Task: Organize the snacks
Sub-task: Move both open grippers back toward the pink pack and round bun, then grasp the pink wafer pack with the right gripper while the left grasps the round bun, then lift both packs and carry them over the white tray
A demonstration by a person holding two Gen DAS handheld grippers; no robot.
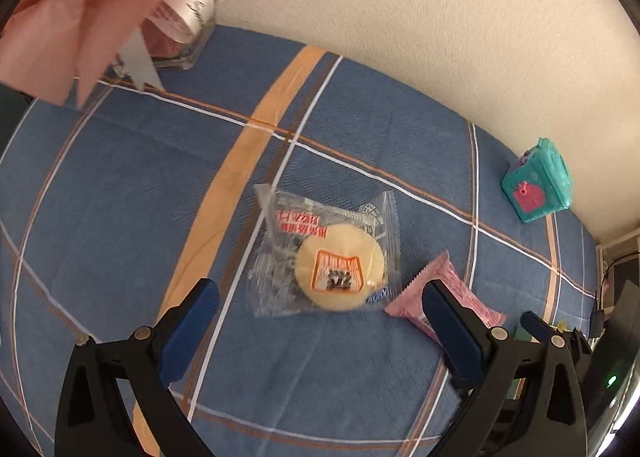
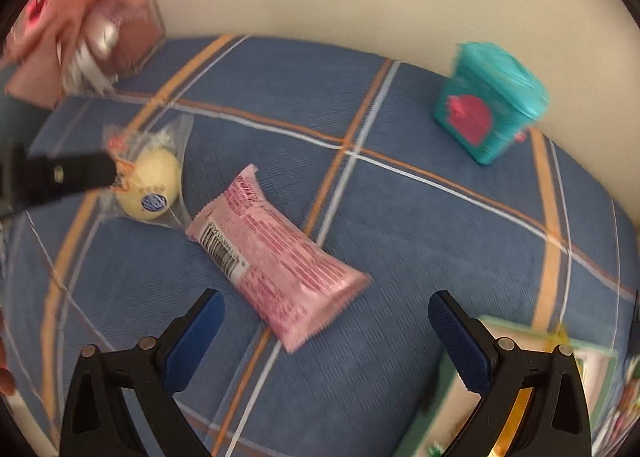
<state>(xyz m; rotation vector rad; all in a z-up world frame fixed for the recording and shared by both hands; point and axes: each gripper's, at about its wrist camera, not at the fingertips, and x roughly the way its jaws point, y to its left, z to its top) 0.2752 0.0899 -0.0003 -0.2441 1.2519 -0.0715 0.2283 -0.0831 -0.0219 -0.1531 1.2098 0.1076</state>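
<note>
A round yellow cake in a clear wrapper [image 1: 328,257] lies on the blue plaid cloth [image 1: 120,197], just ahead of my open, empty left gripper [image 1: 320,321]. A pink snack packet [image 1: 444,297] lies right of it, partly behind the right finger. In the right wrist view the pink packet [image 2: 276,257] lies just ahead of my open, empty right gripper [image 2: 326,333]. The cake [image 2: 152,181] sits farther left, with the left gripper's black finger over it. A teal box [image 2: 488,101] stands near the wall; it also shows in the left wrist view [image 1: 538,181].
A glass vase with pink flowers [image 1: 176,33] stands at the back left by the wall; it also shows in the right wrist view [image 2: 116,29]. A green-rimmed box [image 2: 520,397] sits under the right gripper's right finger. The cloth's right edge drops off near dark equipment [image 1: 612,321].
</note>
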